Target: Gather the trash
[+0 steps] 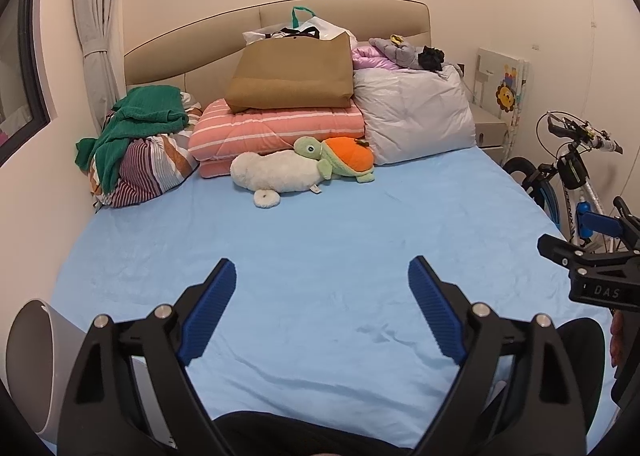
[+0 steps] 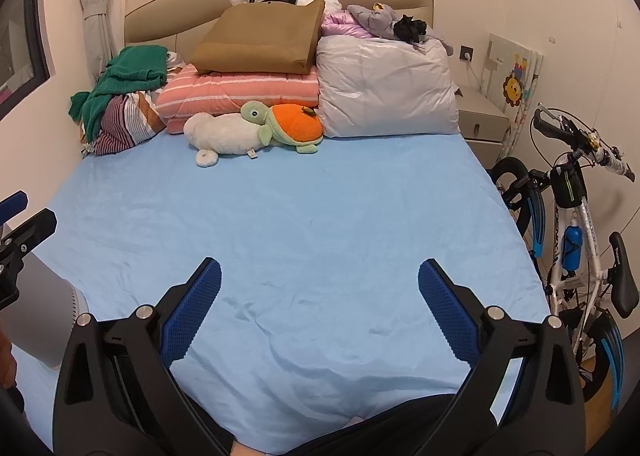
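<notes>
My left gripper (image 1: 322, 272) is open and empty above the near part of a bed with a light blue sheet (image 1: 320, 223). My right gripper (image 2: 320, 274) is open and empty over the same sheet (image 2: 300, 207). The right gripper also shows at the right edge of the left wrist view (image 1: 592, 256). A white round bin (image 1: 32, 356) lies on its side at the near left; it also shows in the right wrist view (image 2: 48, 320). I see no loose trash on the sheet.
At the headboard lie a brown paper bag (image 1: 292, 71), a pink striped quilt (image 1: 276, 127), a grey pillow (image 1: 412, 111), a green towel on striped bedding (image 1: 136, 123), and two plush toys (image 1: 304, 167). A bicycle (image 2: 576, 215) and nightstand (image 2: 480, 119) stand right of the bed.
</notes>
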A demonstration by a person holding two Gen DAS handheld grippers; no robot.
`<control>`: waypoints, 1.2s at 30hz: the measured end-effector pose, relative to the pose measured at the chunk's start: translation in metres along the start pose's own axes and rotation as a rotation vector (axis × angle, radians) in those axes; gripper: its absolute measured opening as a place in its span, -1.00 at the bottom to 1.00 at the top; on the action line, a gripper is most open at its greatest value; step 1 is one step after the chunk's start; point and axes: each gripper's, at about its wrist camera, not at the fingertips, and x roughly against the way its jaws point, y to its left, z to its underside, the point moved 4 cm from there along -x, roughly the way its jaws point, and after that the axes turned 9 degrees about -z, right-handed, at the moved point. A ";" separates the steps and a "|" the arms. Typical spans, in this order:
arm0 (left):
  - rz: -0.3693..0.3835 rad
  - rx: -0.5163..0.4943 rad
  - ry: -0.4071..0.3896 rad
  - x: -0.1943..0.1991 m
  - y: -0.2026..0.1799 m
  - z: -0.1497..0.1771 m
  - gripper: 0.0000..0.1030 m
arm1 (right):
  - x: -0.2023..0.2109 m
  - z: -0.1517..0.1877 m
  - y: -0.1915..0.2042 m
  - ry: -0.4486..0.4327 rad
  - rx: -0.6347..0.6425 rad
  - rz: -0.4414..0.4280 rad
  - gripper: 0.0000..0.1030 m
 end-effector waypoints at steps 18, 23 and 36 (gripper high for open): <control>0.064 0.032 0.068 -0.004 -0.002 0.004 0.71 | 0.007 -0.008 0.014 -0.013 0.046 -0.012 0.85; 0.070 0.034 0.076 -0.004 -0.004 0.005 0.71 | 0.009 -0.008 0.017 -0.015 0.053 -0.014 0.85; 0.056 0.009 0.066 0.001 -0.005 0.004 0.72 | 0.015 -0.008 0.023 -0.022 0.063 -0.010 0.85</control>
